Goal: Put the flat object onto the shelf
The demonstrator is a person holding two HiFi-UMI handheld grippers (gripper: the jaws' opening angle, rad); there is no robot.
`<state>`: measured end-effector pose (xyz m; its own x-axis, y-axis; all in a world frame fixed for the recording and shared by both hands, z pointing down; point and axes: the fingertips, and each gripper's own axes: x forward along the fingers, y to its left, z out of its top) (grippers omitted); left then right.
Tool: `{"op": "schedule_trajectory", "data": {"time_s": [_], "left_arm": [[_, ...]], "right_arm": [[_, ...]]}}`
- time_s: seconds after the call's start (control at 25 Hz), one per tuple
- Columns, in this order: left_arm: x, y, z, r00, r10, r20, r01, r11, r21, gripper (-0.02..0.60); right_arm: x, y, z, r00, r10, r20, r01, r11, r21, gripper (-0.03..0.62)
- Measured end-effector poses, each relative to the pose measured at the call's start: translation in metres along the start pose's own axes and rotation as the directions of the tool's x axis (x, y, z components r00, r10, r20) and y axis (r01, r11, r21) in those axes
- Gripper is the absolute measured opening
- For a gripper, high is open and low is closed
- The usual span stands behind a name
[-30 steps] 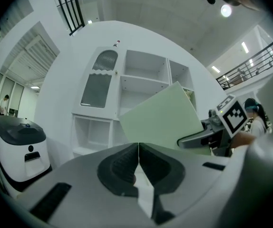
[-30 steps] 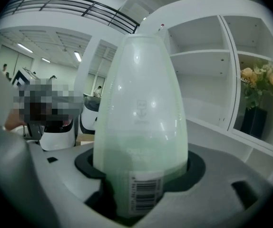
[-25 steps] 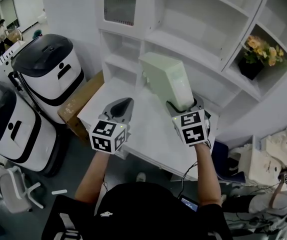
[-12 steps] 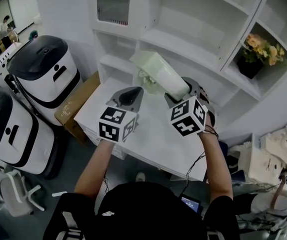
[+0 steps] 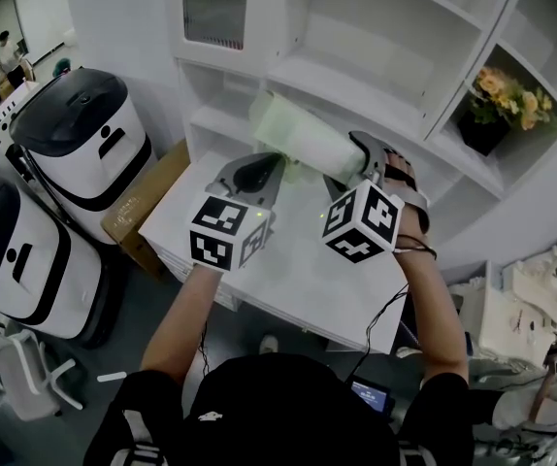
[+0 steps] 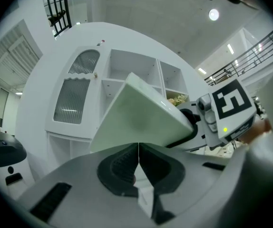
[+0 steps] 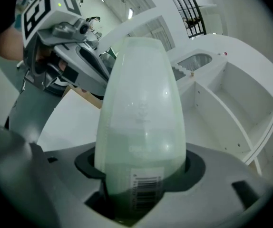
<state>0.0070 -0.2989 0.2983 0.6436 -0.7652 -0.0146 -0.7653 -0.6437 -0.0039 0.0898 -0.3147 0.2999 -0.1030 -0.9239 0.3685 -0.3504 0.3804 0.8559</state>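
Step in hand: carrying to the shelf. We hold the pale green flat plastic case (image 5: 303, 142) in the right gripper (image 5: 368, 166). Its jaws stand partly apart and are clamped on the barcoded end of the case, as the right gripper view shows. The case lies roughly level in the air over the far edge of the white table (image 5: 298, 270). Its free end points left and far, towards the lower bays of the white shelf unit (image 5: 356, 78), and it rests on nothing.

The left gripper (image 5: 251, 175) has its jaws pressed together with nothing between them. It sits just under the case's free end; we cannot tell whether they touch.

Judgement: placement is not yet done. The next move calls for choosing a bay wide enough, levelling the flat face with the shelf board, sliding the free end in first, then letting go. Risk: a corner may catch a divider.
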Motion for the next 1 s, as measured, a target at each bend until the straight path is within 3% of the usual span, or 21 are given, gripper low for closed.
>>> {"op": "schedule_trajectory", "data": {"time_s": [0.56,0.8,1.0], "left_arm": [[-0.004,-0.009,0.039,0.998,-0.012,0.060,0.010,0.999,0.039,0.006],[-0.007,-0.011,0.052,0.997,-0.018,0.079,0.013,0.998,0.062,0.006],[-0.009,-0.013,0.063,0.994,-0.034,0.101,0.026,0.997,0.075,0.006]], "right_arm": [[-0.021,-0.026,0.012,0.993,-0.119,0.008,0.119,0.981,-0.156,0.305],[-0.031,-0.035,0.018,0.990,-0.143,0.006,0.142,0.974,-0.176,0.305],[-0.040,-0.049,0.024,0.980,-0.199,0.013,0.197,0.954,-0.226,0.305]]}}
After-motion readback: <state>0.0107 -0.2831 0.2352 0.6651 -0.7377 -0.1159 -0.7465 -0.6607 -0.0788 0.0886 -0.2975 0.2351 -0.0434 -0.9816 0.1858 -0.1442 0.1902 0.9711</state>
